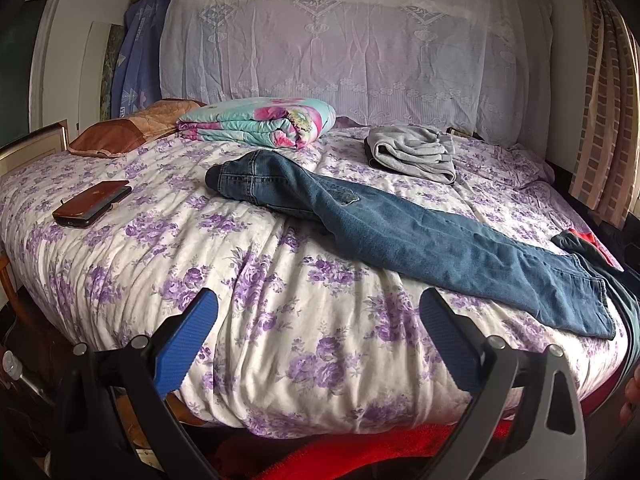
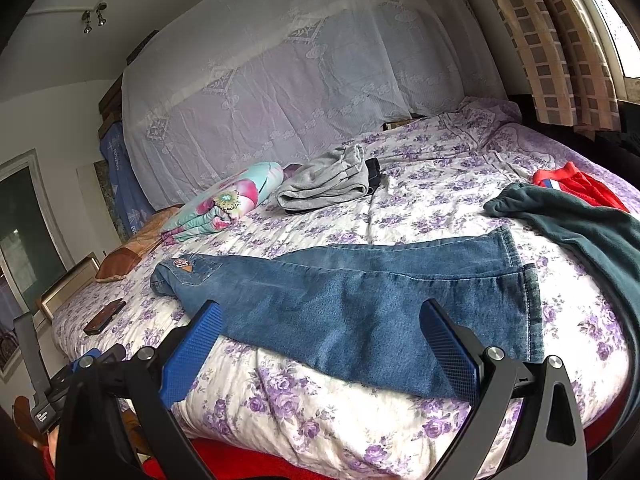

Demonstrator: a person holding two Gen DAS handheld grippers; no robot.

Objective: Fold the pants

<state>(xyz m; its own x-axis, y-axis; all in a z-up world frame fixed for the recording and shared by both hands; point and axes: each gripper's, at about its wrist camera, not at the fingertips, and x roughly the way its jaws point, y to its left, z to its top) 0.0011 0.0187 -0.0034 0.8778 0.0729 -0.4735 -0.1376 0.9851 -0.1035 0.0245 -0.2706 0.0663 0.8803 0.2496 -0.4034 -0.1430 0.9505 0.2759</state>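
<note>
Jeans lay lengthwise along the bed's near edge, legs stacked. Left gripper and right gripper were both spread wide, holding nothing.

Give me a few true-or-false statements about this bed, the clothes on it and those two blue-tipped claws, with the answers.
1. The blue denim jeans lie stretched out lengthwise on the purple-flowered bedspread. True.
2. The left gripper is clamped on the jeans. False: it is open and touches nothing.
3. The right gripper is open, with the jeans lying beyond its fingers. True.
4. The grey folded garment lies on top of the jeans. False: it lies apart from them, farther back on the bed.
5. A brown flat wallet-like case rests on the bedspread, apart from the jeans. True.
</note>
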